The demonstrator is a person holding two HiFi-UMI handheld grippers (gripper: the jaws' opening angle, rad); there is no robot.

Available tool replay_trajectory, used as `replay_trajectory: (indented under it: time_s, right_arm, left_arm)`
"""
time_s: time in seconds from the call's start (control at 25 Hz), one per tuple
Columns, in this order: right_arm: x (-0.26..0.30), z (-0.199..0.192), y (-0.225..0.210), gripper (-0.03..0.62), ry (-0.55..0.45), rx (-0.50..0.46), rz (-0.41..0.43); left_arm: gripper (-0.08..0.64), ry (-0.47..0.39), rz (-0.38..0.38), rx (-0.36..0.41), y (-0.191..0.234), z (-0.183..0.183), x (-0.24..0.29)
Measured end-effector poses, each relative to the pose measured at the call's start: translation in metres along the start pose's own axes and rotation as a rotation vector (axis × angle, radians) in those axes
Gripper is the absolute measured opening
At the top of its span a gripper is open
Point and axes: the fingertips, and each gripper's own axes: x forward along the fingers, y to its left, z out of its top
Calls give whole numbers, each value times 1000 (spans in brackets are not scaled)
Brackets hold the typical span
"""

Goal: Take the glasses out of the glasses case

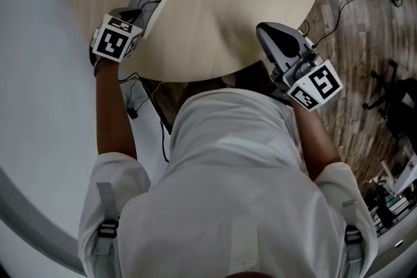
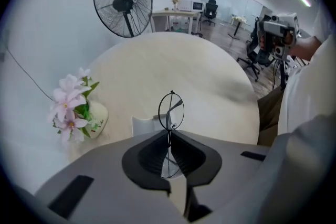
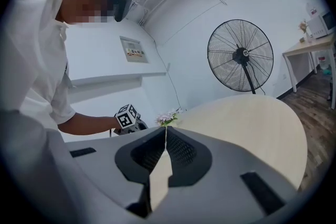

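Thin black wire glasses (image 2: 171,110) with round lenses stand edge-on between the jaws of my left gripper (image 2: 169,132), which is shut on them and points steeply down over the round beige table (image 2: 205,76). Just behind the jaws, a white glasses case (image 2: 140,124) lies on the table; in the head view the case (image 1: 151,4) shows beyond the left gripper (image 1: 127,21) at the table's left edge. My right gripper (image 3: 166,131) is shut with nothing between its jaws and is held about level at the table's near right edge (image 1: 267,32).
A small pot of pink flowers (image 2: 73,107) stands on the table's left rim, close to the case. A pedestal fan (image 2: 123,1) stands beyond the table by the white wall. Cables and an office chair (image 1: 394,97) lie on the wooden floor to the right.
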Motion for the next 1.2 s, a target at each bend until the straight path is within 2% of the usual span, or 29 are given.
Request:
replay_trajectory:
  time_s: [0.36,0.52,0.68,0.92,1.08,1.2]
  right_arm:
    - [-23,74,2,26,-108,-100,108]
    - [-36,108,2,26,-153,-158,130]
    - [-49,137,-7,26,-203,-179,111]
    - [-69,155,-16,26,-241,-202,65]
    - [-87,157,-7,26,-260,-200,38]
    - [-98,156,7,26,-270,-216,28]
  left_arm:
    - [31,-364,86,-164,-35,72,-125]
    - [31,-610,61,-247,-57,109,-192]
    - [31,-854,48,-287,-77,132,-260]
    - [29,-1157,38,-305,-102,138,-336]
    - [29,-1336,23,-310,-119,124,-372]
    - [29,-1478,-24,-328,-133,107,-393]
